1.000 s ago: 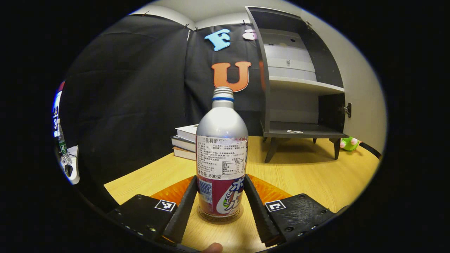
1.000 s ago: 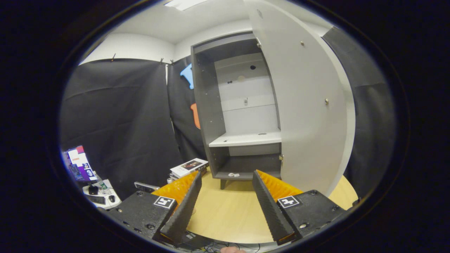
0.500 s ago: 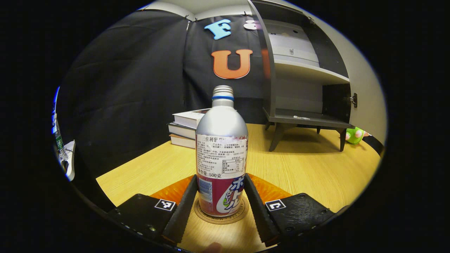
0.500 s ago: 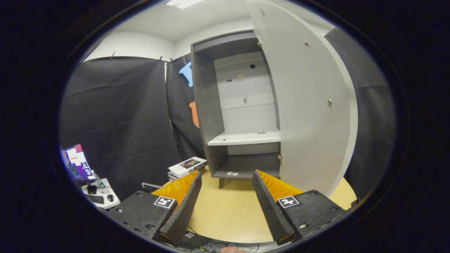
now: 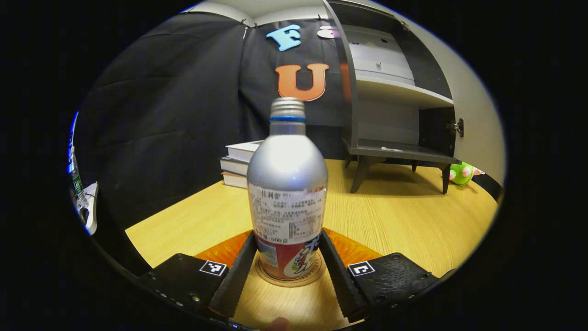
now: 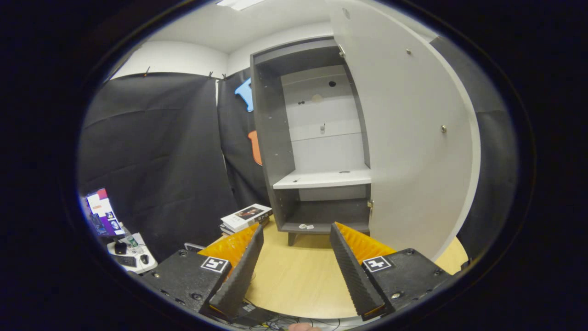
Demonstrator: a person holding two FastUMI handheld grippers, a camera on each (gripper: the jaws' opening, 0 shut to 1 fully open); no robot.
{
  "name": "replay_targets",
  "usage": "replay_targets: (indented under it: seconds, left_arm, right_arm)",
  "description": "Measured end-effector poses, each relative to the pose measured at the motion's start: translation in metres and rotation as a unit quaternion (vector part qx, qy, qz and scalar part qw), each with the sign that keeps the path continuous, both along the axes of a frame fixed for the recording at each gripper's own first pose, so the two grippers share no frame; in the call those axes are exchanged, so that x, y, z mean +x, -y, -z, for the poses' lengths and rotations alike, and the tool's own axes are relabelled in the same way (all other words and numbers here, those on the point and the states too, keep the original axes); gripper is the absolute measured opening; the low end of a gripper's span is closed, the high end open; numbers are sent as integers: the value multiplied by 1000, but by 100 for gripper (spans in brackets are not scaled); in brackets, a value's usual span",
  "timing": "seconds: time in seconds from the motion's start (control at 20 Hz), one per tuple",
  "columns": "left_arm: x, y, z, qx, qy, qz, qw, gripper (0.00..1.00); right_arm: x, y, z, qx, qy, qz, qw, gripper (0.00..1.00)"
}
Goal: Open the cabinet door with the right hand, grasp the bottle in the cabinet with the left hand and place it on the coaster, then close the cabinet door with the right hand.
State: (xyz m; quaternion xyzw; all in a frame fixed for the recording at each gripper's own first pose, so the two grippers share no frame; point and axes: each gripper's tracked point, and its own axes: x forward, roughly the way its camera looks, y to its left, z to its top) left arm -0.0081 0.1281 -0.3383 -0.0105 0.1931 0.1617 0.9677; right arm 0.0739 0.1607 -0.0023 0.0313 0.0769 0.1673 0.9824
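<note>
Bracketing the bottle (image 5: 287, 193) low on its body, the left gripper (image 5: 287, 271) has a finger on either side of the base. Can't tell from this angle whether both are pressing or have just let go; the gaps look near zero. Bottle stands upright on the round coaster (image 5: 265, 279), which peeks out under the base, on the wooden table (image 5: 404, 220).

Handling, my read: metal bottle, silver shoulder, paper label around the middle, screw cap with a blue ring. Stiff wall, so it takes a firm pinch, but it is smooth and tall for its footprint, so it tips easily if nudged on exit. Best hold is on the straight labelled section, not the curved shoulder. Weight unknown; can't see if it is full.

Right gripper (image 6: 294, 257) is spread wide, holding nothing, hovering over the near table edge and aimed at the cabinet (image 6: 271, 138). Cabinet door (image 6: 413, 138) is swung open to the right; white shelf (image 6: 321, 178) looks bare.

Further out: stack of books (image 5: 239, 165) beside the cabinet legs, a green toy (image 5: 460, 173) behind them.

Placement looks done; remaining step is likely release, then closing the door.
</note>
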Motion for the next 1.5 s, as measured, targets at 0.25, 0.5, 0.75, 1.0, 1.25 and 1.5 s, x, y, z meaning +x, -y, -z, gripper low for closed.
replay_targets:
  seconds: [0.25,0.5,0.75,1.0,1.25,1.5]
  left_arm:
    - [1,-2,-8,1,12,4,1000,82]
    - [4,-1,-22,10,23,12,1000,93]
    - [0,3,-58,25,53,25,998,89]
    - [-10,17,-153,42,118,42,991,89]
    - [-21,56,-270,28,177,89,980,93]
    - [-21,79,-323,17,183,115,976,94]
  right_arm:
    - [3,0,2,-1,-2,0,1000,92]
    - [4,-1,0,2,1,-3,1000,92]
    - [1,2,0,9,4,-1,1000,92]
    - [-4,11,-15,13,22,3,1000,92]
    - [-15,33,-59,23,72,23,997,89]
    - [-33,86,-106,19,118,68,990,92]
